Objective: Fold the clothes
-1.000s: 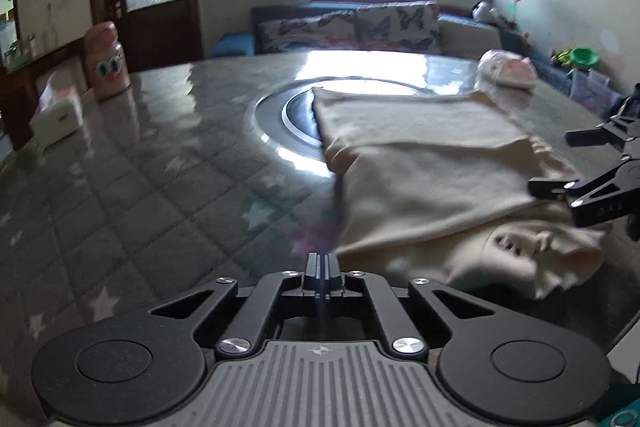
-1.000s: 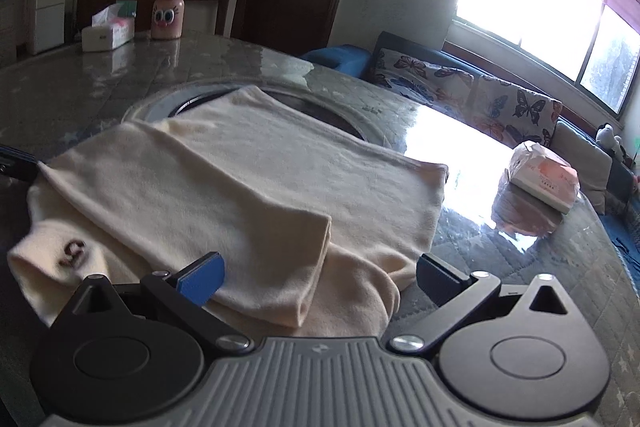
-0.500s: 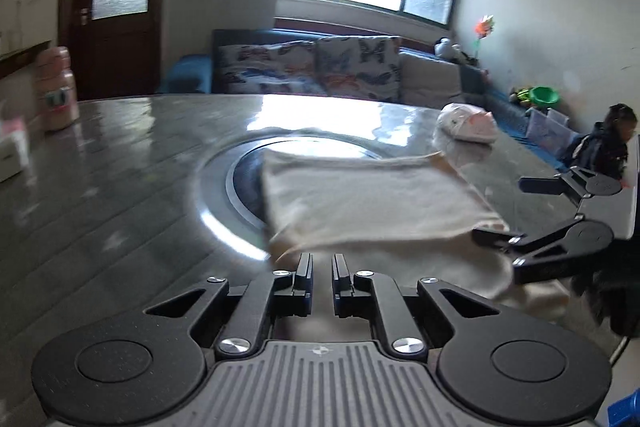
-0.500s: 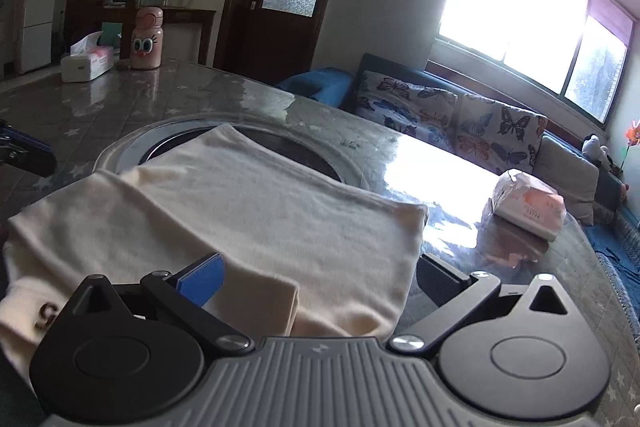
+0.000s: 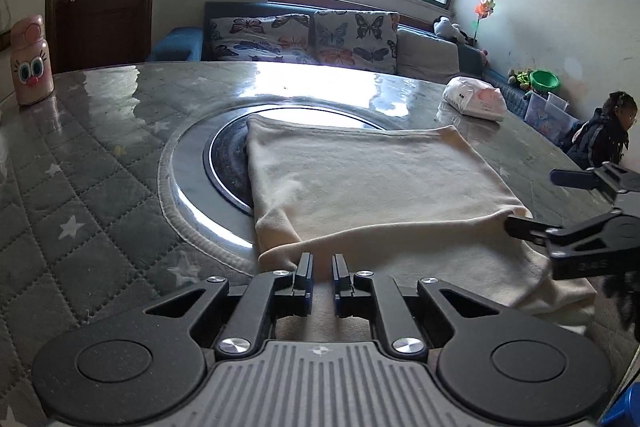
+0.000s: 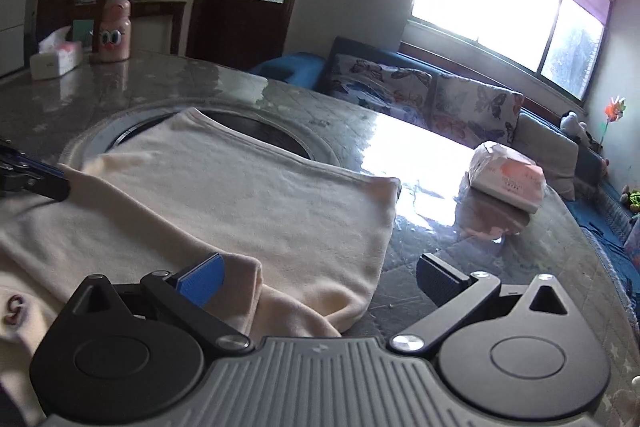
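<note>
A cream garment [image 5: 376, 187] lies partly folded on the round table, its far part over a dark inset disc; it also shows in the right wrist view [image 6: 248, 203]. My left gripper [image 5: 321, 273] sits at the garment's near folded edge, jaws slightly apart, with cloth between them but not pinched. My right gripper [image 6: 320, 277] is open wide over the garment's near right corner, its blue-padded left finger [image 6: 202, 277] resting on a fold. It also shows at the right of the left wrist view [image 5: 576, 219].
A pink cartoon bottle [image 5: 30, 63] and a tissue box [image 6: 56, 57] stand at the table's far left. A tissue pack [image 6: 506, 179] lies at the right. The quilted table cover [image 5: 80, 195] surrounds the inset disc [image 5: 228, 155]. A sofa and a child [image 5: 608, 131] are beyond.
My left gripper went from shut to slightly open and moved right up to the garment's near edge. The right gripper stayed open and moved a little back over the near corner.
</note>
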### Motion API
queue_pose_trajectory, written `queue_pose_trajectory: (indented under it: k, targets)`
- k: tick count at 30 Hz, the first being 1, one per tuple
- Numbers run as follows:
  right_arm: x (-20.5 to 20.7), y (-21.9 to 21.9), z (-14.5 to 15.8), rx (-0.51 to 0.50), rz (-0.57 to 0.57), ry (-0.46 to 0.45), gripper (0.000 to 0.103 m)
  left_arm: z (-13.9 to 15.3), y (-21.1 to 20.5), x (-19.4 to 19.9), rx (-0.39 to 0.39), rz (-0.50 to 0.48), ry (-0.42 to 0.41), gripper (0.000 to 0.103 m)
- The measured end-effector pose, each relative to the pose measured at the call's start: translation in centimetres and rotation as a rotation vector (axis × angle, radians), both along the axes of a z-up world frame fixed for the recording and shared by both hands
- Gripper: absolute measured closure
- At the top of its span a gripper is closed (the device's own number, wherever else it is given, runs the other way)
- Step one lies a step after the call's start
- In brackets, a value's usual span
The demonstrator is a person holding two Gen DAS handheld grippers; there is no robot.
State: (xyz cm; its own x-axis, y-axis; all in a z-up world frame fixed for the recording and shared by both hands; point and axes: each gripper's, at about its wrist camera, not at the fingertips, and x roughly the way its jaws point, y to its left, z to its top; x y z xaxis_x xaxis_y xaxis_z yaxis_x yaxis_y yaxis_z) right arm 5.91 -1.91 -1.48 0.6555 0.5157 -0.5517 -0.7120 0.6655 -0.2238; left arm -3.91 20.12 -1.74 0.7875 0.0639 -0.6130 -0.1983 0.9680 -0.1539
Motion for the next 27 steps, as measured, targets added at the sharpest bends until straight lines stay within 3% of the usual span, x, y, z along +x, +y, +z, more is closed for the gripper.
queue_pose_trajectory:
  k: [2,3,7,9,12,15,21,25,27]
  targets:
    - [-0.8,-0.6,0.4,-0.001,0.037,0.018,0.004,0.4,-0.8,-0.2,0.019,-0.024,-0.009,0.075]
    - [-1.2,-0.9,0.5,-0.003,0.064,0.037,0.012,0.7,-1.3,-0.4,0.027,-0.042,-0.016,0.072]
    - [-2.0,-1.4,0.6,0.002,0.136,0.129,0.027,1.5,-3.8,-1.1,0.055,-0.157,-0.042,0.067]
    - [-2.0,-1.6,0.6,0.016,0.15,0.179,0.043,1.6,-4.9,-1.5,0.077,-0.214,-0.051,0.065]
    - [-1.8,-1.8,0.5,0.035,0.161,0.267,0.056,1.3,-6.0,-2.0,0.098,-0.281,-0.048,0.065]
    - [-1.6,-2.1,0.2,0.044,0.16,0.318,0.076,0.8,-6.5,-1.9,0.125,-0.308,-0.029,0.065]
    - [-1.6,-2.4,0.4,0.045,0.149,0.327,0.091,0.0,-7.1,-1.5,0.172,-0.36,-0.024,0.068]
    - [-1.5,-2.4,0.6,0.05,0.141,0.327,0.097,-0.5,-7.7,-1.8,0.199,-0.414,-0.026,0.068]
    - [-1.5,-2.4,0.8,0.05,0.141,0.329,0.098,-0.7,-7.9,-1.6,0.205,-0.421,-0.022,0.073]
